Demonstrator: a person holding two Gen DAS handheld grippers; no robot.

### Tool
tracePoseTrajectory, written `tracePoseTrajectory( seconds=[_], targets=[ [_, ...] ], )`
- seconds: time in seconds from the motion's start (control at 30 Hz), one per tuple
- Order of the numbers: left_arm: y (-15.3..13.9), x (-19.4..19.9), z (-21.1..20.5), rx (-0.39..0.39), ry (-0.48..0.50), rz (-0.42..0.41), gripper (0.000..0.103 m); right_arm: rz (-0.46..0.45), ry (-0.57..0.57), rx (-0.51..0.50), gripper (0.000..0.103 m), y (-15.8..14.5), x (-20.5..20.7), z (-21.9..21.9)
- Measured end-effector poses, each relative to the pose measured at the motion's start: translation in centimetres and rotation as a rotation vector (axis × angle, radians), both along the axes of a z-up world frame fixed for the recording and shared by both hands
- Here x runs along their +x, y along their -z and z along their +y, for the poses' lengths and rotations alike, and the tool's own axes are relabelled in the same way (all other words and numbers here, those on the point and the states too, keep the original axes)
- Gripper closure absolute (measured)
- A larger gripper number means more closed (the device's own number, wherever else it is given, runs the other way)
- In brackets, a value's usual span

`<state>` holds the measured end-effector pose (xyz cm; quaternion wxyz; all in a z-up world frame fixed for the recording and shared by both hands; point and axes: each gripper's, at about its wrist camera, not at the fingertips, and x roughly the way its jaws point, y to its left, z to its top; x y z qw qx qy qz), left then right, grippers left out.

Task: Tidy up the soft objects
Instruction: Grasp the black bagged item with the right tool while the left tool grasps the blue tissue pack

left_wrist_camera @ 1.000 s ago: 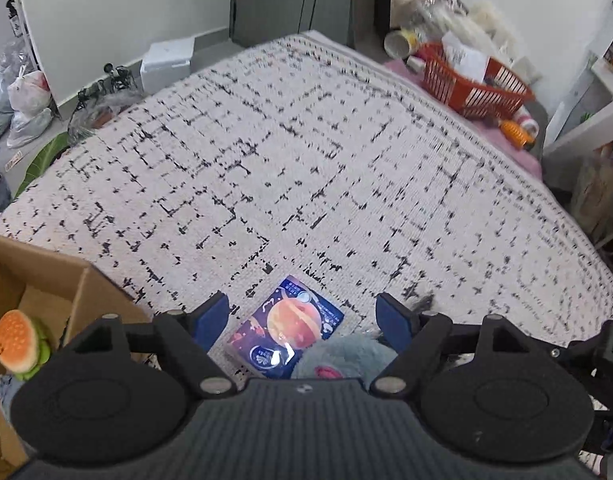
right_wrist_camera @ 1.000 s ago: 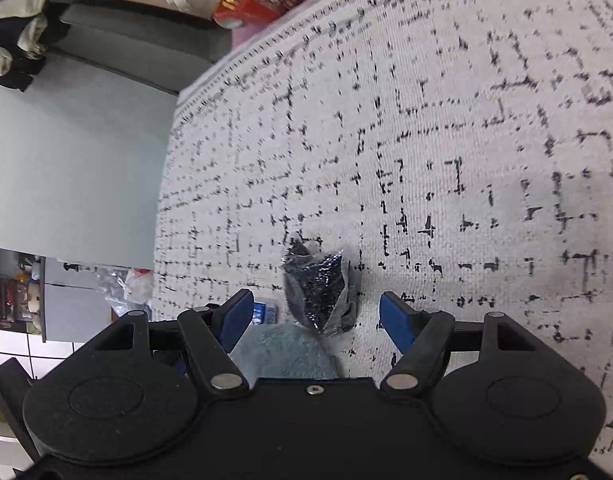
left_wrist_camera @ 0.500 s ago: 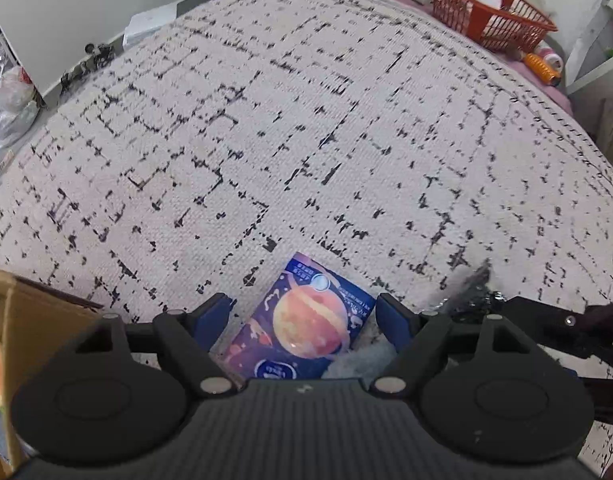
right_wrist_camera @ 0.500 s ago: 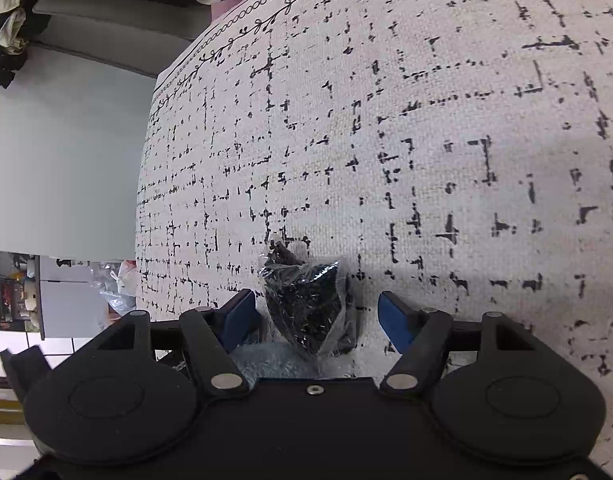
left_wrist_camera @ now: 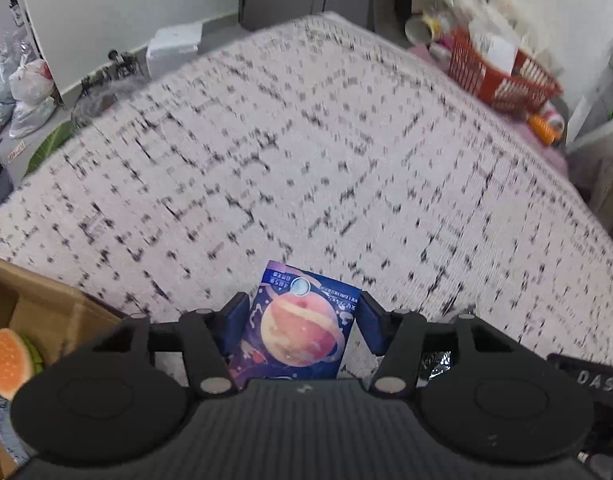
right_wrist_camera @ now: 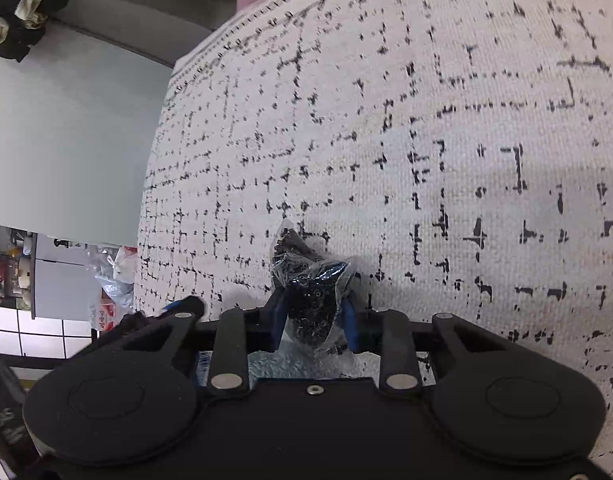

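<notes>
A blue packet [left_wrist_camera: 302, 328] with a peach-coloured planet picture stands tilted between the blue fingers of my left gripper [left_wrist_camera: 304, 322]. Its jaws are closing and both pads touch the packet's edges. In the right wrist view a clear bag of black bits [right_wrist_camera: 312, 300] lies on the patterned cloth [right_wrist_camera: 426, 160]. My right gripper [right_wrist_camera: 313, 312] has its jaws closing, and the pads pinch the bag from both sides. A grey-blue fuzzy thing [right_wrist_camera: 290, 360] shows just below that bag, mostly hidden by the gripper body.
A cardboard box [left_wrist_camera: 46, 300] stands at the lower left with an orange-and-green plush [left_wrist_camera: 6, 360] inside. An orange basket [left_wrist_camera: 502, 76] with clutter sits at the cloth's far right edge. A white box [left_wrist_camera: 174, 44] and plastic bags [left_wrist_camera: 22, 92] lie on the floor beyond.
Both pairs of jaws have closed in, the left onto the blue packet, the right onto the bag of black bits. The left view has pulled back, and the packet now stands tilted between the fingers.
</notes>
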<state>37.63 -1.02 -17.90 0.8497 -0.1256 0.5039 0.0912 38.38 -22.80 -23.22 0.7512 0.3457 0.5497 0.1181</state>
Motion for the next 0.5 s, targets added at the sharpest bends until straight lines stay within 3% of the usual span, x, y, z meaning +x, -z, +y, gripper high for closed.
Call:
tracePoseTrajectory(
  seconds=[0.5],
  targets=[
    [-5.9,-4.9,0.8,0.005,-0.013,-0.100,0.046,-0.123,0.020,0.023,0.074,-4.7,-2.2,-1.6]
  ],
)
